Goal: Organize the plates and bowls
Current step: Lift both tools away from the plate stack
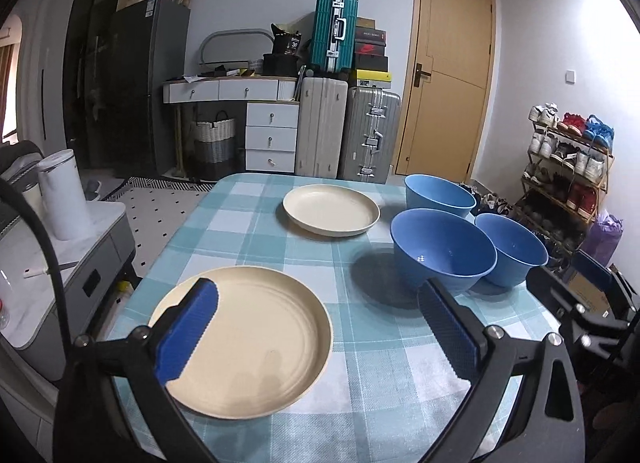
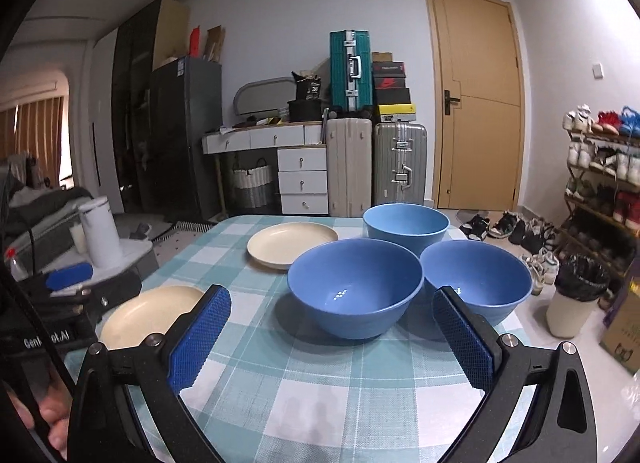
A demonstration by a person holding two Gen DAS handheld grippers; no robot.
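A table with a blue checked cloth holds two cream plates and three blue bowls. The near plate lies at the front left, under my left gripper, which is open and empty. The far plate lies toward the back. The near bowl, the right bowl and the far bowl cluster at the right. My right gripper is open and empty, just in front of the near bowl.
A grey side cabinet with a white kettle stands left of the table. A shoe rack, shoes and a bin are on the right floor. Suitcases, drawers and a door stand behind.
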